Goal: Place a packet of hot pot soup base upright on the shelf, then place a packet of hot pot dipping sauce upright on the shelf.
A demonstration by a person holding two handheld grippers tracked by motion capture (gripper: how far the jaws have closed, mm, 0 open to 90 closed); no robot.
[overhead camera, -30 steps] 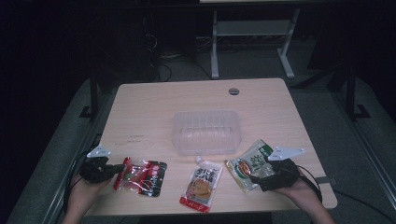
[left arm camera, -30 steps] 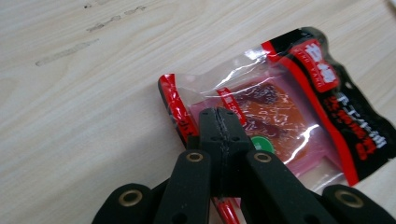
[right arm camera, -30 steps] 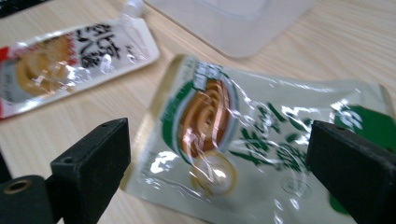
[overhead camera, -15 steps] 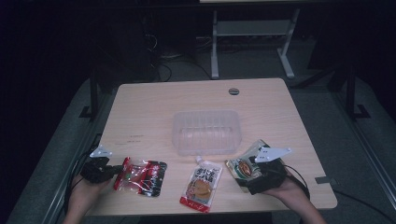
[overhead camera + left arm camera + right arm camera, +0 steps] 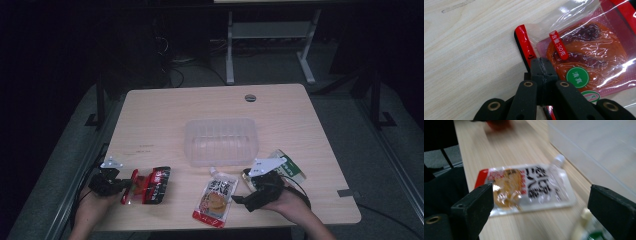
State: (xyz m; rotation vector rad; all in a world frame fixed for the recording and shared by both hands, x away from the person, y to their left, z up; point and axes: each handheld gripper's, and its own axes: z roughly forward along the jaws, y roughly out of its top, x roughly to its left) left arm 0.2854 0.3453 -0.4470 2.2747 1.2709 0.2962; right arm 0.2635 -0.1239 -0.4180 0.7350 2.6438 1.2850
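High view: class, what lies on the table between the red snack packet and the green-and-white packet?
The white-and-orange snack pouch lies between the red snack packet and the green-and-white packet, seen in the high view.

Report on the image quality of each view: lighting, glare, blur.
High view: the surroundings are dark and the table is dimly lit, though it stays sharp. Left gripper view: bright and crisp, with white glare streaks across the red packet pinched in the left gripper. Right gripper view: motion-blurred throughout, the white pouch has smeared print, and the clear container is hazy.
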